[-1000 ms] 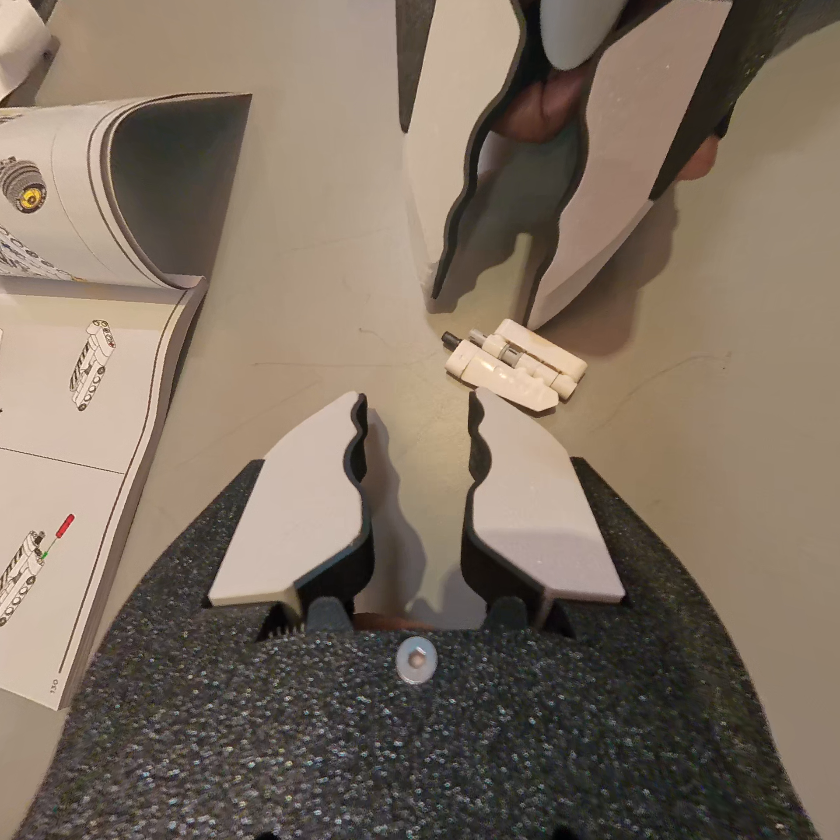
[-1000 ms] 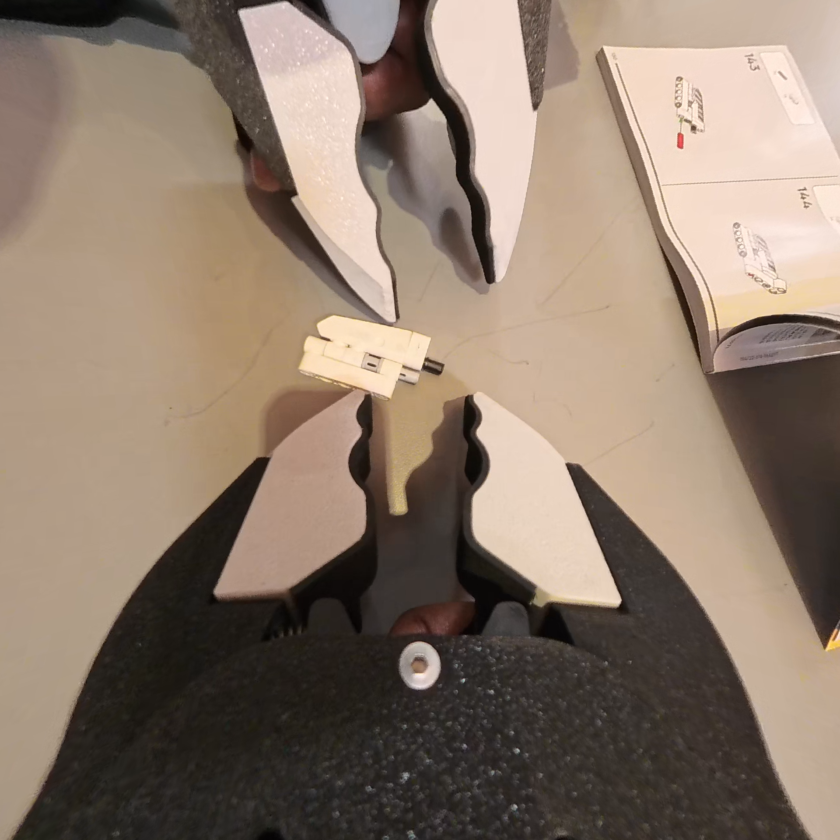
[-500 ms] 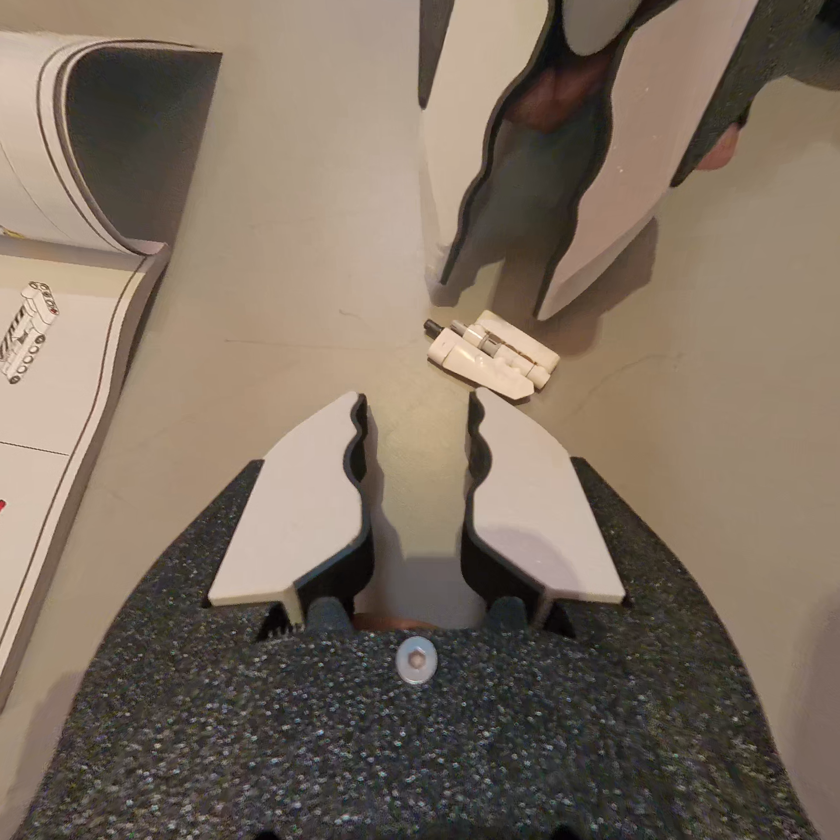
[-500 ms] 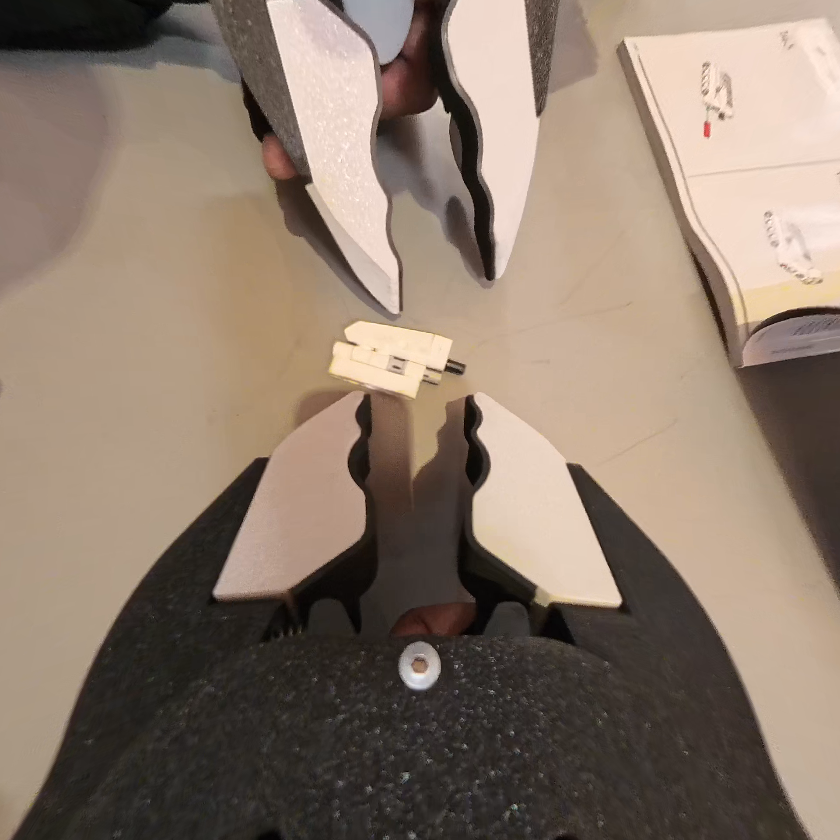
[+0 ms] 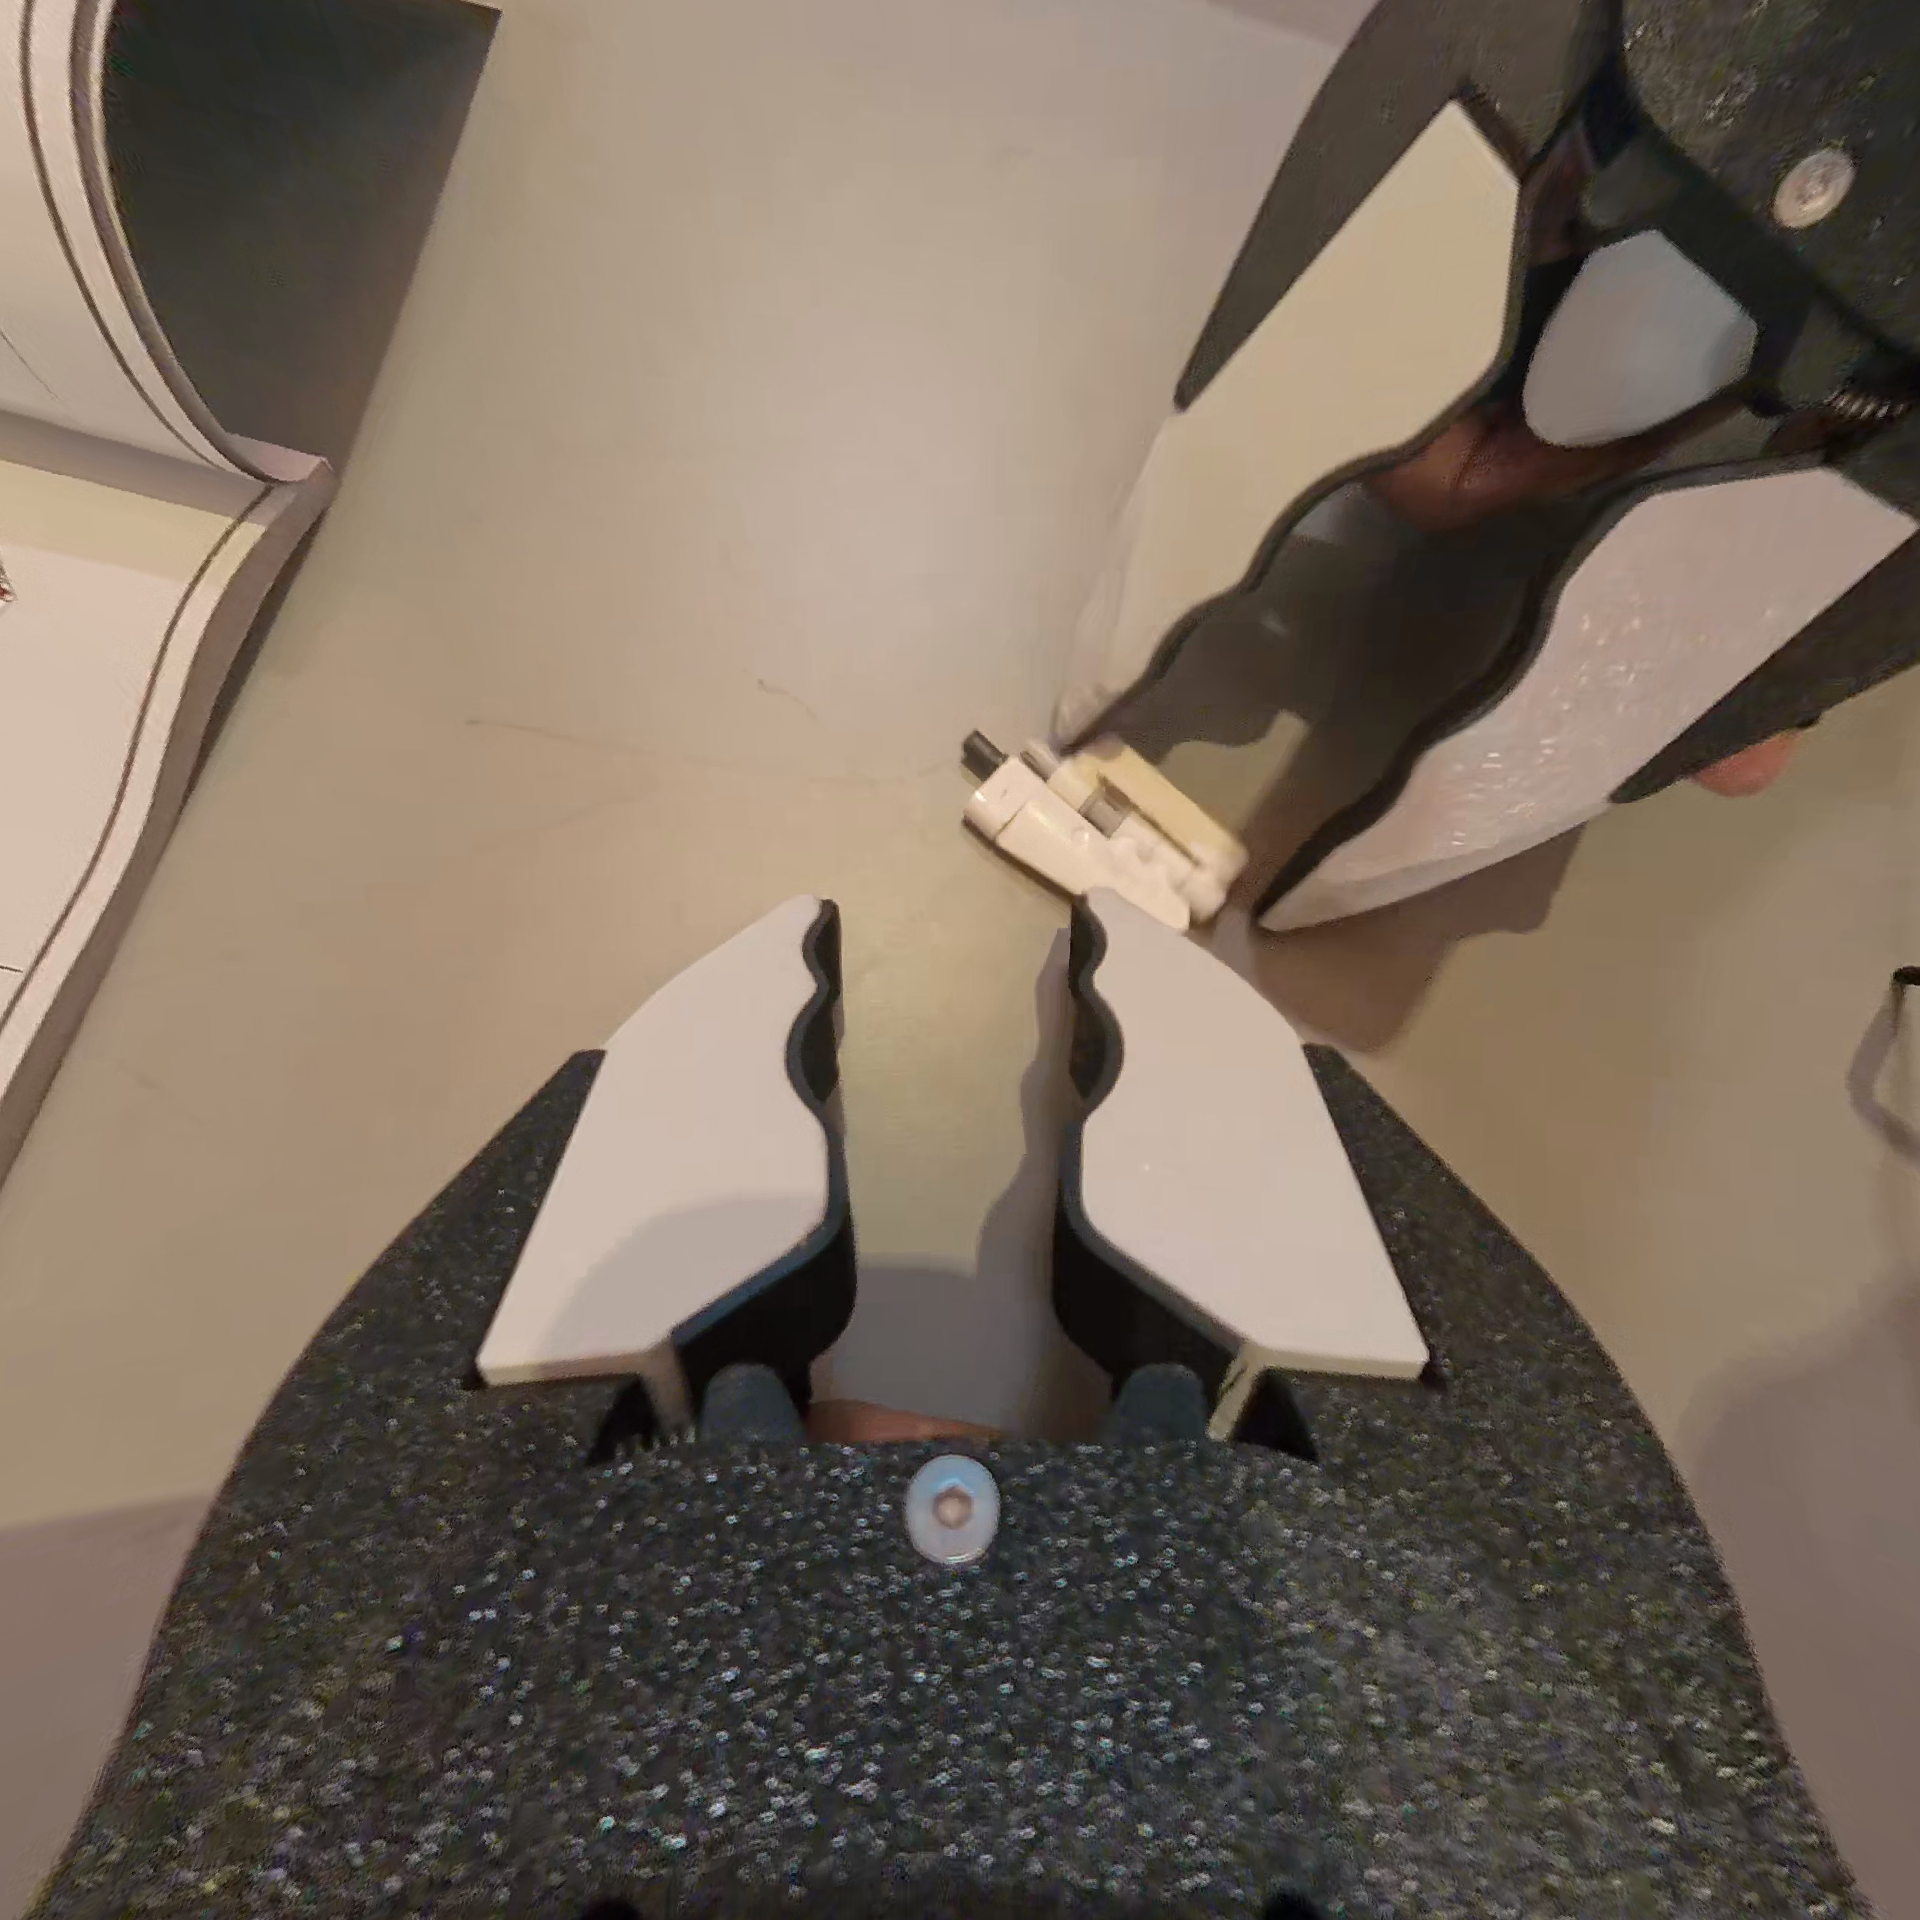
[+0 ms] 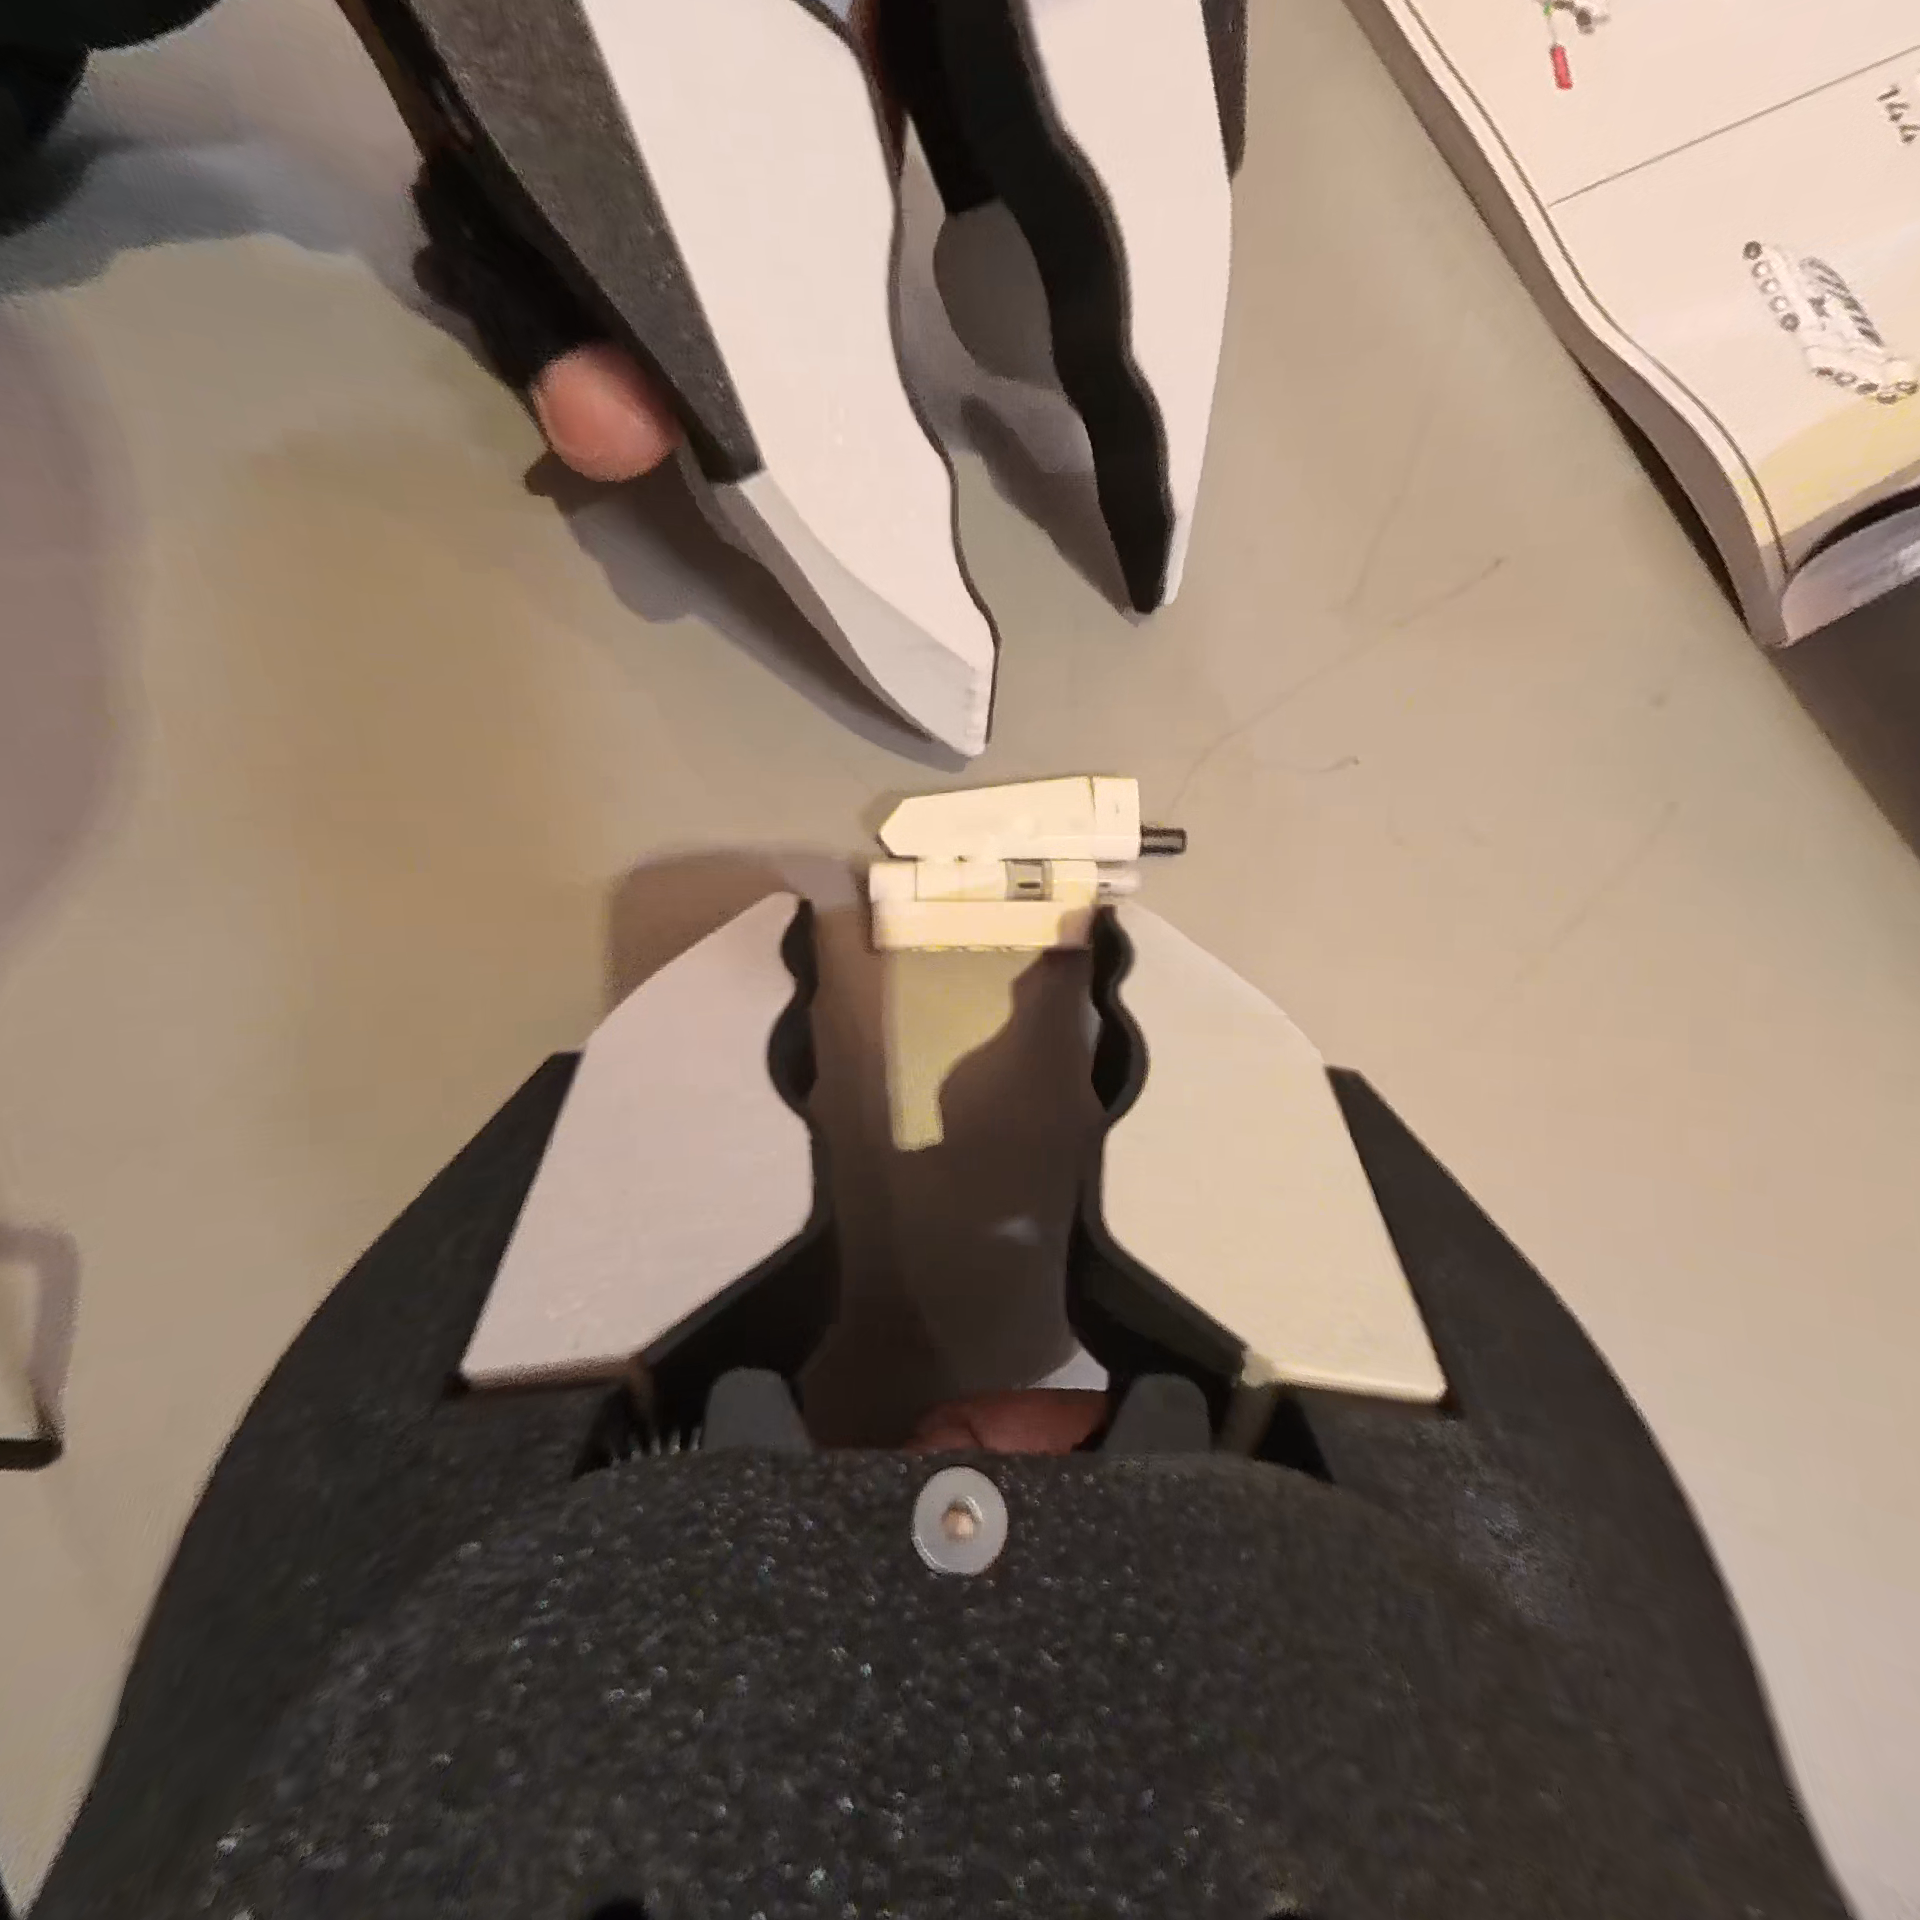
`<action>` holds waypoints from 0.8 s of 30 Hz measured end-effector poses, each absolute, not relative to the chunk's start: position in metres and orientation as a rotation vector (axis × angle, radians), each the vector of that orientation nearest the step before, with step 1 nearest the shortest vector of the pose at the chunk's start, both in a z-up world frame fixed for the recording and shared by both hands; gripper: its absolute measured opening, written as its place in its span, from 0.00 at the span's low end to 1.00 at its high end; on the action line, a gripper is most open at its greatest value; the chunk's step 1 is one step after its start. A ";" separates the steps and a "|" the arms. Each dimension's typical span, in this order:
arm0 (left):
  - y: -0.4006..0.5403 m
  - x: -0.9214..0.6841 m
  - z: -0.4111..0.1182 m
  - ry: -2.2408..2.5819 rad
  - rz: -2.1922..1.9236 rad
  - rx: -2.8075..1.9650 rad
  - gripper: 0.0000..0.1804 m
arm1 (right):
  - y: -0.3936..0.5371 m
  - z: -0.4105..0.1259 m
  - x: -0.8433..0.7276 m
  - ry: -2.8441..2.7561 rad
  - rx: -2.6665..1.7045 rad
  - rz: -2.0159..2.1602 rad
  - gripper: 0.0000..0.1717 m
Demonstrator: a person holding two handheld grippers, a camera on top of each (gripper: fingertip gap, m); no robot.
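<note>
Lying flat on the beige table (image 6: 312, 727), the white brick assy (image 6: 1003, 873) sits ungripped betw. tips of right gripper (image 6: 951, 920), jaws apart; left gripper (image 5: 951, 914) also spread, empty, adjacent.

Beige table (image 5: 665, 416): white brick assembly (image 6: 1003, 862), booklet (image 6: 1704, 270).

Each camera rides on its own gripper, looking forward and down along the fingers, close over the beige table (image 5: 644, 540). The two views face one another: both take in the small white brick assembly (image 5: 1101, 821) (image 6: 1003, 862) lying between them, the opposite gripper beyond it, and the open instruction booklet (image 6: 1714, 260) at the edge
</note>
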State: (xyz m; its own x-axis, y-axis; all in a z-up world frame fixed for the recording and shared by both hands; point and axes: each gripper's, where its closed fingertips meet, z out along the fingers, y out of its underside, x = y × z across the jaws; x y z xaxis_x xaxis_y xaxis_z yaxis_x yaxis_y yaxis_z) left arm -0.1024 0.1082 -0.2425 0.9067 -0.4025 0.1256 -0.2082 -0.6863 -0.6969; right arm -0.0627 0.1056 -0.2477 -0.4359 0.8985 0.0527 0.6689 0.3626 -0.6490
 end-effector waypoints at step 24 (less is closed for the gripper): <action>0.116 -0.071 -0.192 0.072 -1.108 -2.016 0.24 | 0.128 -0.177 -0.078 -1.885 -0.947 1.041 0.23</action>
